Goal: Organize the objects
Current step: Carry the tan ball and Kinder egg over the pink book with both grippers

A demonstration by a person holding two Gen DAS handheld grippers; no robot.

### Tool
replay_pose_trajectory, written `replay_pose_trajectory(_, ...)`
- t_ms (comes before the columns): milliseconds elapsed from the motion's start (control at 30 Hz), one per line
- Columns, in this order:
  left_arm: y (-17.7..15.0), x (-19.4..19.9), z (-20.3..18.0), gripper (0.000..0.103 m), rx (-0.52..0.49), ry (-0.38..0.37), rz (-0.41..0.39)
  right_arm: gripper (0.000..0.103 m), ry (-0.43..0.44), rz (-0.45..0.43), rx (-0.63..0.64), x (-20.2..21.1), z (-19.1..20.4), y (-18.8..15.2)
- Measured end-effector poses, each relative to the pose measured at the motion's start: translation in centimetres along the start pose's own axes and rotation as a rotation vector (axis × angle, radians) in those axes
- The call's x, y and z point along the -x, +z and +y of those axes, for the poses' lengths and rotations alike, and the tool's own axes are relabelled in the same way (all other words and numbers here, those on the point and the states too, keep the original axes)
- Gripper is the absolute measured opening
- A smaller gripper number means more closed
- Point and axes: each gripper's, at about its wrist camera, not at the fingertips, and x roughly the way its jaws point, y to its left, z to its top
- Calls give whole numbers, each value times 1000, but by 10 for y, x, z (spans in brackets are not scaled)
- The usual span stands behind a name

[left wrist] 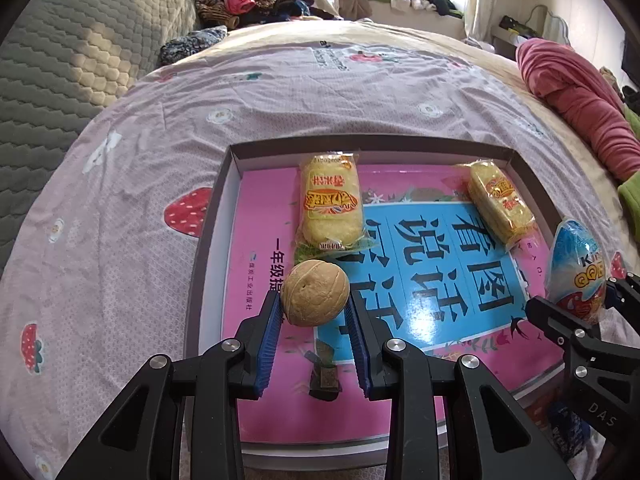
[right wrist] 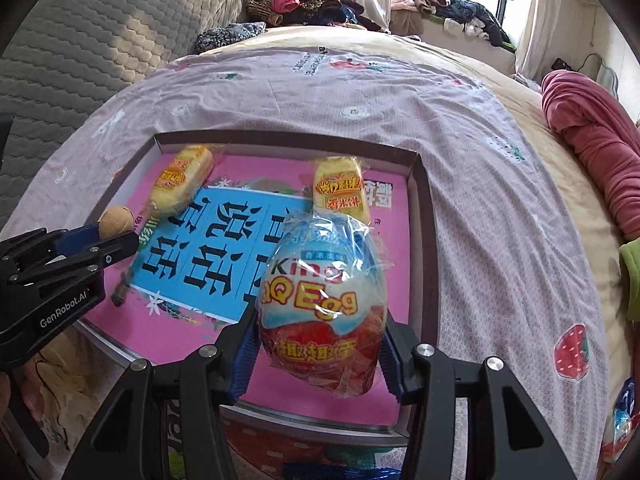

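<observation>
- Here the left gripper (left wrist: 314,312) holds a walnut (left wrist: 315,293) between its blue pads (left wrist: 269,332); the pads press on both sides of the nut, which hangs above the near left part of the tray.
- The right gripper (right wrist: 320,360) is closed on a wrapped egg-shaped sweet (right wrist: 322,304), blue on top and red below, with crinkled clear foil around it. It is held over the near right part of the tray.
- The tray (left wrist: 224,184) is a shallow box with low dark walls, lying on a bed sheet (left wrist: 120,208) printed with strawberries and flowers. Its bottom is covered by a pink and blue printed sheet with large characters.
- Two yellow rice cracker packets lie inside the tray: one (left wrist: 330,204) near the far wall, towards the left, and the other (left wrist: 500,208) in the far right corner, turned at an angle. They are well apart from each other.
- A small dark block (left wrist: 325,380) lies on the tray bottom, below the left gripper.
- At the right edge of the bed lies a rolled pink blanket (left wrist: 580,100).
</observation>
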Motion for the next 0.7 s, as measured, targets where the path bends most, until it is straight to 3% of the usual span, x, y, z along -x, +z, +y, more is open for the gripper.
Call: replay_pose_trajectory(700,-6,-17,0,34,-1,5,40,53,-12,75,2,-24,-5,-4)
